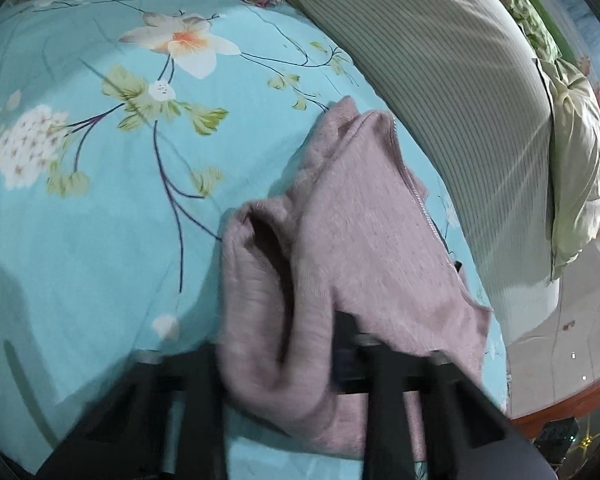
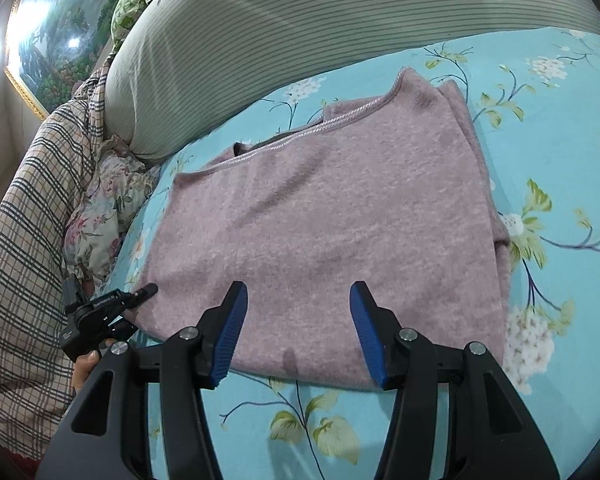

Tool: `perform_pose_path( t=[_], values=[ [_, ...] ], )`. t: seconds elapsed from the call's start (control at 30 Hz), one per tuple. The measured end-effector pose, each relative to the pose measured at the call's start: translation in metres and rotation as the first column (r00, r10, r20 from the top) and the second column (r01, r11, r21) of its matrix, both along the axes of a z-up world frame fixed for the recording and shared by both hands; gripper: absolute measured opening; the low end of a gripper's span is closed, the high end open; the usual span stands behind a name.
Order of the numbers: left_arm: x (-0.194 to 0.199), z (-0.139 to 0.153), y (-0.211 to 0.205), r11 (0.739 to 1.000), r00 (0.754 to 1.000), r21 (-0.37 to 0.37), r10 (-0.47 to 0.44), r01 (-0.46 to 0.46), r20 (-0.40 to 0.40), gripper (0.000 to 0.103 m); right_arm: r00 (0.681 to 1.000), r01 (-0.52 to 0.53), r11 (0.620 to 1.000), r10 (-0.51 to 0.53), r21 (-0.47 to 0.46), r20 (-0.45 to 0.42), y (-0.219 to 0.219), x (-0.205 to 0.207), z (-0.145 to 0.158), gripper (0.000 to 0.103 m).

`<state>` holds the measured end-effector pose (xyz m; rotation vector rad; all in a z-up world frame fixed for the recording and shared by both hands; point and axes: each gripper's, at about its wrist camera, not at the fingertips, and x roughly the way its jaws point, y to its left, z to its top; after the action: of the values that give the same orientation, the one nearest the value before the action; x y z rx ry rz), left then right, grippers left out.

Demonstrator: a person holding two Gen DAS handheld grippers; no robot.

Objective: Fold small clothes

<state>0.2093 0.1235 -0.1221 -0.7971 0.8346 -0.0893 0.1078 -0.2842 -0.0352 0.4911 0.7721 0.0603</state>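
Note:
A pink knit garment [image 2: 320, 208] lies flat and folded on the turquoise floral bedsheet [image 2: 560, 100], neckline toward the far side. My right gripper [image 2: 298, 300] hovers open over its near edge, blue pads [image 2: 232, 332] apart, gripping nothing. My left gripper [image 2: 146, 291] sits at the garment's near left corner. In the left wrist view the garment [image 1: 360, 220] is bunched up between the black fingers of the left gripper [image 1: 278, 344], which is shut on a fold of it. Its fingertips are hidden by the cloth.
A grey striped bolster [image 2: 300, 20] runs along the far side of the bed. A person's plaid sleeve [image 2: 24, 220] and a floral cloth [image 2: 104, 208] are at the left. A pale green pillow [image 1: 576, 152] and the bed's wooden edge [image 1: 560, 404] lie to the right.

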Motion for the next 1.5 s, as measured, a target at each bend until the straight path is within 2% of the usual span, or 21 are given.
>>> perform_pose_path(
  t=[0.07,0.2,0.3,0.43,0.47,0.57,0.63,0.7,0.77,0.87,0.97,1.07,1.13,1.17,1.2,1.27,1.33,1.4,1.5],
  values=[
    [0.001,0.006,-0.003,1.0,1.0,0.013,-0.006,0.006,0.016,0.007,1.0,-0.004,1.0,0.004,0.003,0.006,-0.004,0.005,0.002,0.055],
    [-0.004,0.04,-0.028,0.992,0.992,0.112,-0.073,0.061,0.107,0.006,1.0,-0.005,0.999,0.004,0.038,0.013,-0.017,0.012,0.003,0.055],
    [-0.005,0.071,-0.062,0.97,0.968,0.198,-0.178,0.142,0.178,0.006,1.0,-0.001,0.997,0.0,0.072,0.012,-0.028,0.018,0.005,0.055],
    [-0.007,0.097,-0.125,0.905,0.903,0.318,-0.364,0.284,0.227,0.006,1.0,-0.014,0.99,0.012,0.143,0.012,-0.044,0.03,0.009,0.055],
    [-0.007,0.098,-0.145,0.879,0.882,0.348,-0.415,0.326,0.224,0.006,1.0,-0.019,0.988,0.017,0.152,0.009,-0.046,0.033,0.01,0.055],
    [-0.009,0.087,-0.191,0.811,0.829,0.4,-0.528,0.427,0.186,0.006,0.999,-0.047,0.981,0.048,0.186,-0.002,-0.049,0.049,0.011,0.055],
    [-0.01,0.072,-0.211,0.781,0.809,0.407,-0.569,0.473,0.151,0.006,0.997,-0.07,0.975,0.074,0.211,-0.012,-0.048,0.061,0.01,0.055],
    [-0.007,0.056,-0.223,0.764,0.8,0.397,-0.59,0.509,0.109,0.006,0.995,-0.091,0.971,0.1,0.222,-0.03,-0.045,0.075,0.007,0.057],
    [-0.004,0.046,-0.226,0.761,0.8,0.385,-0.594,0.523,0.088,0.006,0.991,-0.11,0.968,0.123,0.225,-0.043,-0.04,0.089,0.005,0.058],
    [-0.004,0.047,-0.22,0.773,0.799,0.357,-0.592,0.524,0.107,0.006,0.987,-0.131,0.961,0.149,0.244,-0.055,-0.034,0.113,0.003,0.059],
    [-0.006,0.053,-0.209,0.784,0.799,0.339,-0.587,0.52,0.131,0.006,0.975,-0.175,0.929,0.21,0.325,-0.076,-0.028,0.145,-0.008,0.069],
    [-0.007,0.057,-0.205,0.79,0.8,0.326,-0.584,0.519,0.141,0.006,0.967,-0.181,0.908,0.233,0.377,-0.098,-0.021,0.173,-0.018,0.07],
    [-0.011,0.056,-0.203,0.786,0.797,0.331,-0.587,0.522,0.139,0.006,0.968,-0.18,0.912,0.23,0.367,-0.097,-0.016,0.192,-0.021,0.069],
    [-0.012,0.055,-0.204,0.782,0.796,0.336,-0.591,0.524,0.134,0.006,0.97,-0.173,0.918,0.222,0.357,-0.101,-0.015,0.199,-0.021,0.064],
    [-0.011,0.055,-0.206,0.781,0.796,0.34,-0.591,0.524,0.131,0.006,0.971,-0.168,0.922,0.217,0.349,-0.104,-0.014,0.205,-0.021,0.042],
    [-0.011,0.056,-0.207,0.777,0.796,0.353,-0.592,0.521,0.127,0.006,0.971,-0.164,0.927,0.213,0.338,-0.112,-0.013,0.215,-0.02,0.017],
    [-0.006,0.062,-0.212,0.779,0.8,0.36,-0.587,0.514,0.127,0.006,0.971,-0.179,0.923,0.221,0.34,-0.089,-0.012,0.216,-0.012,0.016],
    [-0.007,0.069,-0.215,0.781,0.798,0.356,-0.587,0.513,0.136,0.005,0.974,-0.198,0.933,0.221,0.301,-0.044,-0.015,0.207,0.006,0.014],
    [-0.01,0.08,-0.227,0.772,0.778,0.349,-0.607,0.531,0.16,0.006,0.981,-0.187,0.948,0.191,0.258,0.008,-0.035,0.188,0.033,0.014]
  ],
)
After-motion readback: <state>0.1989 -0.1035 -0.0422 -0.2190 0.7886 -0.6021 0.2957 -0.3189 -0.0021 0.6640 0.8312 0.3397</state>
